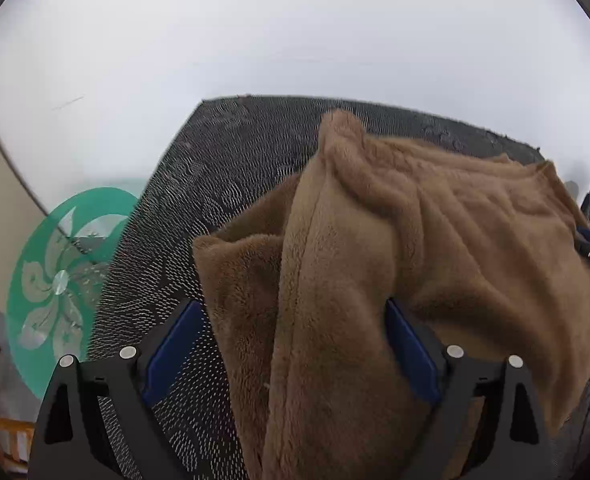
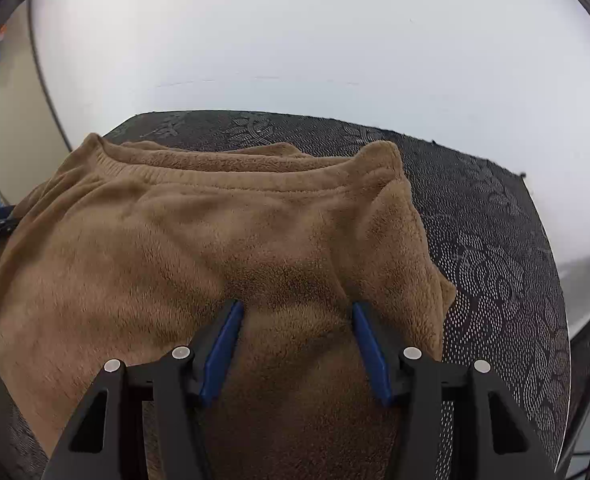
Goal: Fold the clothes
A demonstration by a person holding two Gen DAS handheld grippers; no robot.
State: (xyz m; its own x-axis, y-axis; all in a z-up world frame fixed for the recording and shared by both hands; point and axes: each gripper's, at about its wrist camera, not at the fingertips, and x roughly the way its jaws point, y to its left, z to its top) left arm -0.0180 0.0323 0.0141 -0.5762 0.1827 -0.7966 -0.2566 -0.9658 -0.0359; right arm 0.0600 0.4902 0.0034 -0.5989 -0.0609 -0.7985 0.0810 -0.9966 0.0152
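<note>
Fleece garment [image 1: 375,280] spread on patterned mat [image 1: 215,184] for folding, left gripper [image 1: 291,344] apart, right gripper [image 2: 295,344] pinching a fleece ridge.

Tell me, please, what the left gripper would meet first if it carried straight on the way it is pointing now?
Most likely the brown fleece garment: a fold already lies between the left gripper's wide-open jaws, over the dark patterned mat. Depth is hard to judge.
</note>
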